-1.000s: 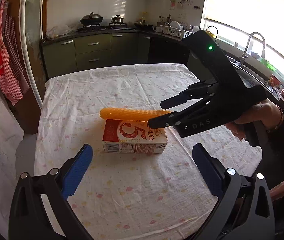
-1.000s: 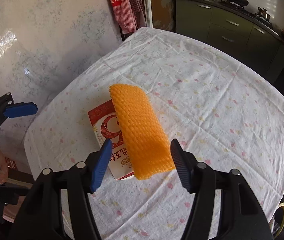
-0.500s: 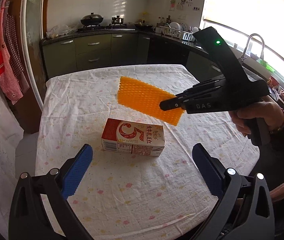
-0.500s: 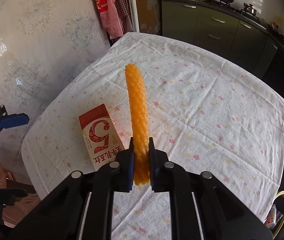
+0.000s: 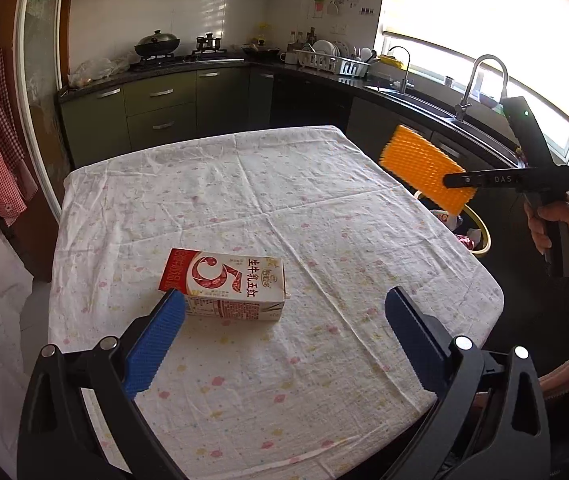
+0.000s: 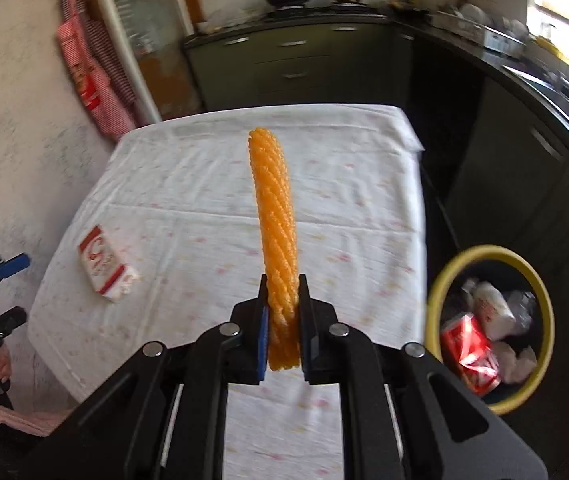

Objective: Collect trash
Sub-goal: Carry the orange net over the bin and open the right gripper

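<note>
Orange foam netting (image 6: 274, 232) clamped edge-on between pads of right gripper (image 6: 282, 328), near its lower end, rest standing free toward frame centre; same netting seen flat-on at right of left wrist view, off the table (image 5: 244, 184) edge and above the bin. Jaws of right gripper closed narrow on the netting, pads pressing both faces. Yellow-rimmed bin (image 6: 440, 280) at lower right of right wrist view, beside table, already holding a crushed red can and crumpled wrappers. Milk carton (image 5: 224, 280) lying flat on tablecloth, left of centre; blue pad of left gripper (image 5: 280, 336) overlapping its near corner in view, contact not judged. Left gripper jaws wide, nothing between them.

Step in hand, judged: carry of netting to bin. Next move calls for bringing jaws over the bin mouth, then opening; light netting may cling to a pad. Carton remains to be collected.
</note>
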`<action>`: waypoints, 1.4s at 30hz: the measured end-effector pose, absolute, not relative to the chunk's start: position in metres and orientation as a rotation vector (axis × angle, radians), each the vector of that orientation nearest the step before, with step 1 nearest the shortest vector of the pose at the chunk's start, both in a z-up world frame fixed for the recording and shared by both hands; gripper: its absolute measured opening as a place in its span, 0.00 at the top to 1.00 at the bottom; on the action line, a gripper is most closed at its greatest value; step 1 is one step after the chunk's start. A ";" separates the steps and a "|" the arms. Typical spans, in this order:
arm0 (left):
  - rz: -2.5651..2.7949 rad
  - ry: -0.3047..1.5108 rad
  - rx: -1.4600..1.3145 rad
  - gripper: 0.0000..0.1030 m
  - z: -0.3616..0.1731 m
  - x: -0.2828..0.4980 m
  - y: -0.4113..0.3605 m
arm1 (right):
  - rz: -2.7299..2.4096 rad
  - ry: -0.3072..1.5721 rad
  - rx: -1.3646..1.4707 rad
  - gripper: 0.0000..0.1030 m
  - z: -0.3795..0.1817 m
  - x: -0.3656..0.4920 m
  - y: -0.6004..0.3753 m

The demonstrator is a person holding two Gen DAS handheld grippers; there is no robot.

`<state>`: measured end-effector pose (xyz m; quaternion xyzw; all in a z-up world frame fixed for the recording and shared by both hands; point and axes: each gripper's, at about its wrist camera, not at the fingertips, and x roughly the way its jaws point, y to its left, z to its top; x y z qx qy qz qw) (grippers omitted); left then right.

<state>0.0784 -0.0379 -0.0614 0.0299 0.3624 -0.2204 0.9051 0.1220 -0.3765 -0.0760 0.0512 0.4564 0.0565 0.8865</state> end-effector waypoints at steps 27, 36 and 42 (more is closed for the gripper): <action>-0.492 0.819 0.131 0.05 -0.076 0.100 -0.079 | -0.374 0.890 0.207 0.40 -0.125 0.086 -0.525; -0.410 0.896 0.088 0.05 -0.105 0.135 -0.043 | -0.177 0.853 0.219 0.39 -0.115 0.083 -0.462; -0.376 0.924 0.111 0.05 -0.120 0.163 -0.031 | -0.083 0.869 0.185 0.39 -0.112 0.096 -0.427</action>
